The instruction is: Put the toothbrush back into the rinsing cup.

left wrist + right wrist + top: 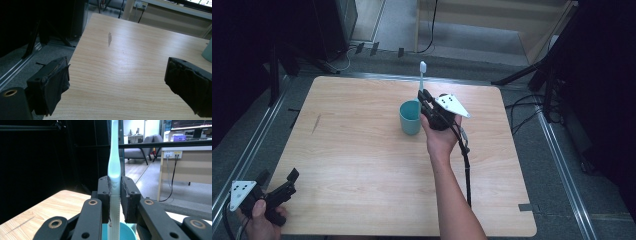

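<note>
A: What do the jaws of the right gripper (pixel 115 195) have between them?

B: A toothbrush (pixel 114 165). They are clamped on its ribbed lower handle, pads flat on both sides, and it stands upright with the bristle head at the top. In the high view the brush (pixel 422 75) rises above the gripper (pixel 426 100).

A: And below it?

B: A teal cup (pixel 410 117), touching or just beside the jaws, standing on the desk (pixel 362 165) toward the far edge and a little right of the middle. In the right gripper view the cup's rim (pixel 125 230) shows directly under the handle's lower end. I can't tell whether that end is inside the cup or just above it.

A: How will the brush handle?

B: I'd judge it light, stiff plastic, slim and smooth up the neck, so it could swivel in a loose hold. The ribbed part of the handle is the sensible place to grip, and that is where the pads sit. The cup looks light too, so a sideways knock from the handle could tip or slide it.

A: The other hand?

B: The left gripper (pixel 279 187) rests at the near left corner of the desk, its jaws spread wide with nothing between them, just bare wood in the left gripper view (pixel 125 75).
</note>
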The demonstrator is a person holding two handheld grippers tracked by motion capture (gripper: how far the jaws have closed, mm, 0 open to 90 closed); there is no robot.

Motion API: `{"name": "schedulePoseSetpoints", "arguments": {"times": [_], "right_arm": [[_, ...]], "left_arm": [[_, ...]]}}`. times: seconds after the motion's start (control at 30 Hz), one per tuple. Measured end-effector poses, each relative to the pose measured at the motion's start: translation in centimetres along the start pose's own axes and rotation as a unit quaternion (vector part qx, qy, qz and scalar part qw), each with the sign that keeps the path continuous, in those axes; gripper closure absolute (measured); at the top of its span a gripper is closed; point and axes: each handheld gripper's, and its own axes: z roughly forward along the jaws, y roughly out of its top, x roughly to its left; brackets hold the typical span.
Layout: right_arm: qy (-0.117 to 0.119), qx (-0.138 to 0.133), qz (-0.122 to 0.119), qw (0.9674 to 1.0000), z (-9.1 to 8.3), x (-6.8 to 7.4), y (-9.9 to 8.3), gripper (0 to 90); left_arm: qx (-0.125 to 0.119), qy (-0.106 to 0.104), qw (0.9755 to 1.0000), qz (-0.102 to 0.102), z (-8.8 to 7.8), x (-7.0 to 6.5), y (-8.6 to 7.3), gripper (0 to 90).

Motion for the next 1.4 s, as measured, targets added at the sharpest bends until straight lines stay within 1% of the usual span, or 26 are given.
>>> {"name": "schedulePoseSetpoints", "arguments": {"times": [0.03,0.07,0.13,0.27,0.4,0.7,0.8,0.87,0.9,0.93,1.0,1.07,1.23,1.27,1.33,1.4], "right_arm": [[0.000,0.000,0.000,1.0000,0.0,0.0,0.0,79.4],[-0.001,0.000,-0.002,1.0000,0.5,0.0,-0.3,79.4],[-0.001,0.003,0.003,1.0000,0.8,0.0,-0.5,79.4],[-0.001,0.007,0.004,1.0000,1.2,-0.2,-1.0,79.4],[-0.002,0.016,-0.005,0.9999,1.4,-0.4,-1.5,79.4],[0.005,0.031,-0.001,0.9995,1.6,-0.5,-2.7,79.4],[0.004,0.041,-0.001,0.9992,1.6,-0.5,-3.3,79.4],[0.004,0.053,-0.005,0.9986,1.7,-0.6,-3.9,79.4],[0.004,0.053,-0.005,0.9986,1.7,-0.6,-3.9,79.4],[0.008,0.061,-0.007,0.9981,1.8,-0.6,-4.2,79.4],[0.011,0.064,-0.008,0.9979,1.8,-0.6,-4.4,79.4],[0.012,0.072,-0.008,0.9973,1.9,-0.6,-4.7,79.3],[0.021,0.082,0.003,0.9964,2.0,-0.7,-5.0,79.4],[0.022,0.086,0.008,0.9960,2.1,-0.7,-5.1,79.4],[0.018,0.096,0.013,0.9951,2.2,-0.7,-5.2,79.4],[0.013,0.107,0.010,0.9942,2.4,-0.6,-5.5,79.4]], "left_arm": [[0.000,0.000,1.0000,0.000,0.0,0.0,0.0,6.0],[0.000,0.000,1.0000,0.001,0.0,0.0,0.0,6.0],[0.000,-0.001,1.0000,0.000,0.0,0.0,0.0,5.9],[0.001,-0.001,1.0000,0.000,0.0,0.0,0.0,6.0],[0.001,0.000,1.0000,0.000,0.0,0.0,0.0,6.0],[0.001,0.000,1.0000,0.002,0.0,0.0,0.0,6.0],[0.001,0.000,1.0000,0.001,0.0,0.0,0.0,6.0],[0.000,0.000,1.0000,0.001,0.0,0.0,0.0,5.9],[0.000,0.000,1.0000,0.001,0.0,0.0,0.0,5.9],[0.000,0.000,1.0000,0.002,0.0,0.0,0.0,5.9],[0.001,0.001,1.0000,0.002,0.0,0.0,0.0,6.0],[0.001,0.001,1.0000,0.002,0.0,-0.1,0.0,5.9],[0.000,-0.001,1.0000,0.001,0.0,0.0,0.0,5.9],[0.000,-0.001,1.0000,0.000,0.0,0.0,0.0,5.9],[0.000,-0.001,1.0000,0.000,0.0,0.0,0.0,6.0],[0.000,-0.001,1.0000,0.000,0.0,0.0,0.0,5.9]]}}
